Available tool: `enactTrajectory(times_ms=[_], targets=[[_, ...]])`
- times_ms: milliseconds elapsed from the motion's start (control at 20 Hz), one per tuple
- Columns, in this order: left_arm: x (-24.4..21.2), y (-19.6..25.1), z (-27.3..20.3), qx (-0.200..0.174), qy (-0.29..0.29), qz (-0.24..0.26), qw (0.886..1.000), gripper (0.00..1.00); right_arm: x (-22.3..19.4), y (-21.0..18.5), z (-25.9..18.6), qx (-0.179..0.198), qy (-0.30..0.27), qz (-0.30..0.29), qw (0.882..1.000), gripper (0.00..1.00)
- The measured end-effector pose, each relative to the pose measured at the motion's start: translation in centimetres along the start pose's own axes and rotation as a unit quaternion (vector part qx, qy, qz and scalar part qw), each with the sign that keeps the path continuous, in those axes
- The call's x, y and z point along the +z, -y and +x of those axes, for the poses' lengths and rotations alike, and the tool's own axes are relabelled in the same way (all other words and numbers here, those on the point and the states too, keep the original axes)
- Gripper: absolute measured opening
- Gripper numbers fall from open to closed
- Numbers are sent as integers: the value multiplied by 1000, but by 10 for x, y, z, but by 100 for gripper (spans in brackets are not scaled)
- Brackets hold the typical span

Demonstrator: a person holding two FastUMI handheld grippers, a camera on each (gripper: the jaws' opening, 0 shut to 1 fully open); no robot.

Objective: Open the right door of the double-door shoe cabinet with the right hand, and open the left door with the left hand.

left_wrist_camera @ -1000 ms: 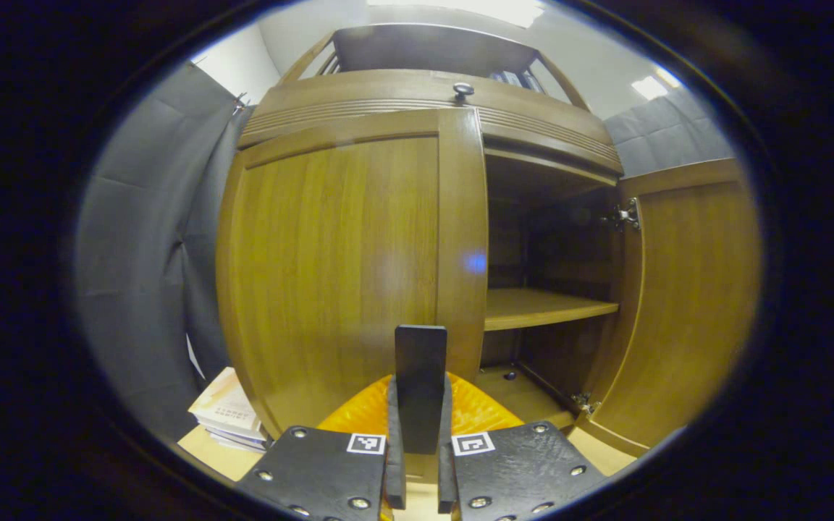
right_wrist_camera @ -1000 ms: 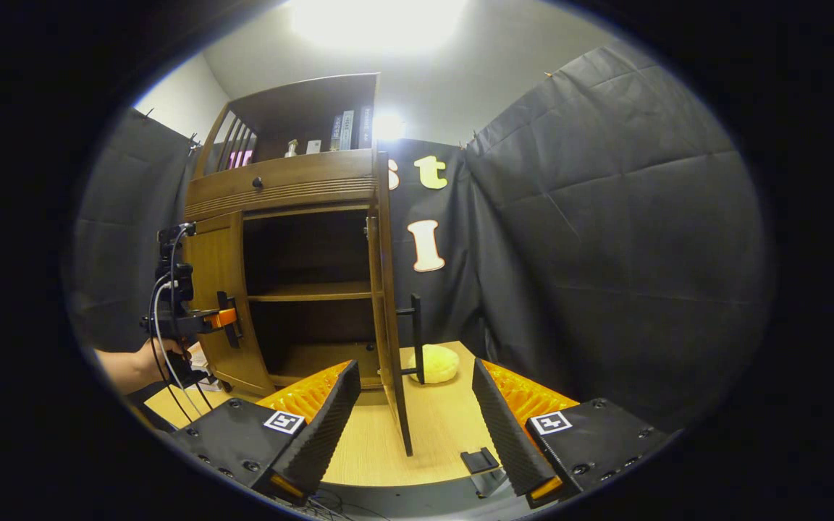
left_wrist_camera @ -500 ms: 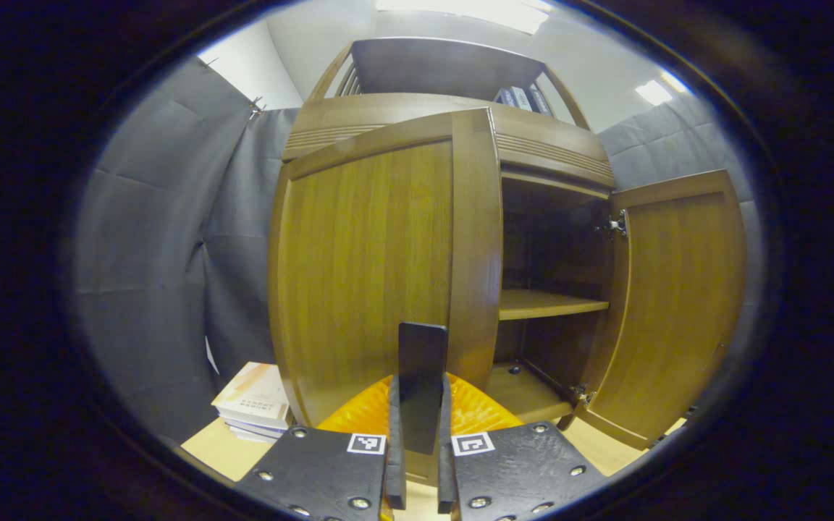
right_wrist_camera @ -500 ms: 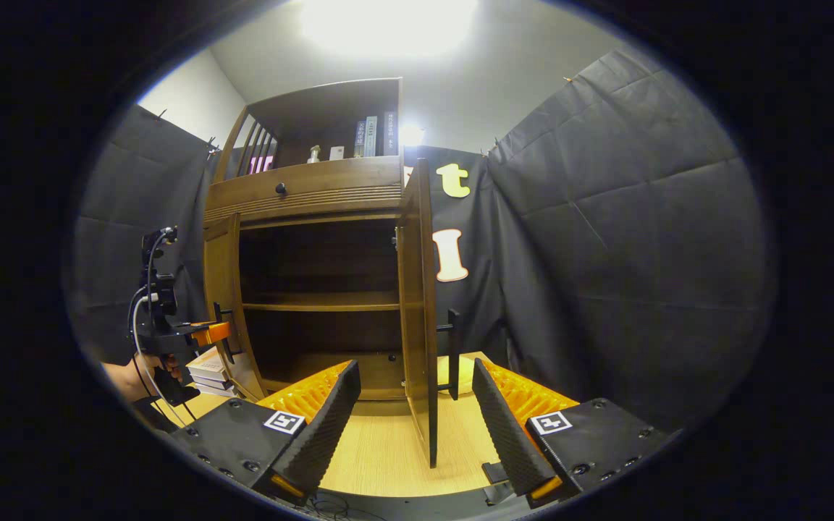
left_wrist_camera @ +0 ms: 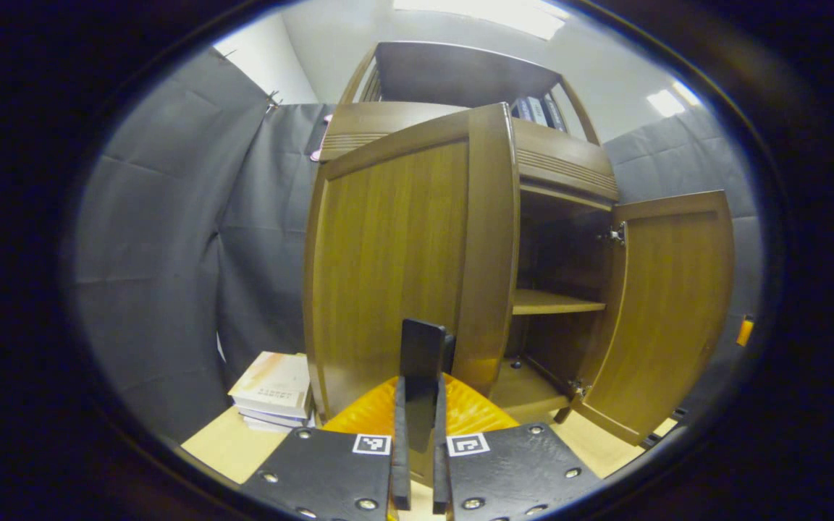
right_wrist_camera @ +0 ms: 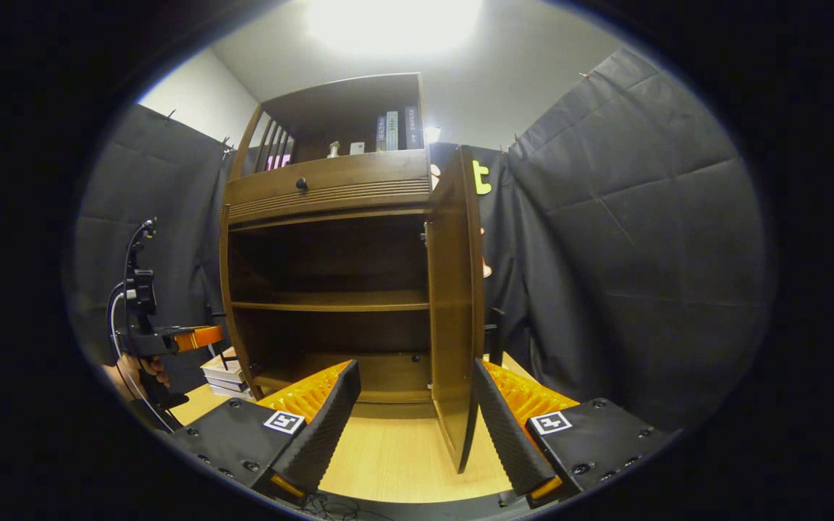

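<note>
A recording booth dressed like a home: black cloth walls (right_wrist_camera: 641, 239) hang around a wooden shoe cabinet (right_wrist_camera: 330, 188) (books (right_wrist_camera: 393, 130) on top) standing on a pale bench (right_wrist_camera: 395, 463) under ceiling lights (right_wrist_camera: 388, 18).

One shoe cabinet (right_wrist_camera: 330, 188) with two doors, the left door (left_wrist_camera: 395, 260) and right door (right_wrist_camera: 453, 304); one stack of books (left_wrist_camera: 272, 391) at the worktop's (right_wrist_camera: 395, 456) left edge; two grippers, left gripper (left_wrist_camera: 417, 427) and right gripper (right_wrist_camera: 413, 405).

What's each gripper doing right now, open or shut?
Left gripper: shut on the left door's handle.
Right gripper: open, holding nothing, with the right door standing free between its fingers.
</note>
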State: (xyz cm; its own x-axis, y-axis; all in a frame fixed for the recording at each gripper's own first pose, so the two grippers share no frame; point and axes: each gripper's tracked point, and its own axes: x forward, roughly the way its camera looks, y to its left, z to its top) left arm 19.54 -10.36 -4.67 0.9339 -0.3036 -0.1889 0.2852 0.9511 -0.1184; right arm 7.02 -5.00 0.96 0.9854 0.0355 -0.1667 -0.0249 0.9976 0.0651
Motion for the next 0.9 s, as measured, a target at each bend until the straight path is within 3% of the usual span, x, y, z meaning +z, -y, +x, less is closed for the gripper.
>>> enactTrajectory(times_ms=[450,900], targets=[[7,-1,-7,23,3,4,1000,11,1,-30,14,35,-3,-15,999,96],[9,-9,-10,75,10,10,997,15,-1,-54,26,59,-7,-4,998,96]])
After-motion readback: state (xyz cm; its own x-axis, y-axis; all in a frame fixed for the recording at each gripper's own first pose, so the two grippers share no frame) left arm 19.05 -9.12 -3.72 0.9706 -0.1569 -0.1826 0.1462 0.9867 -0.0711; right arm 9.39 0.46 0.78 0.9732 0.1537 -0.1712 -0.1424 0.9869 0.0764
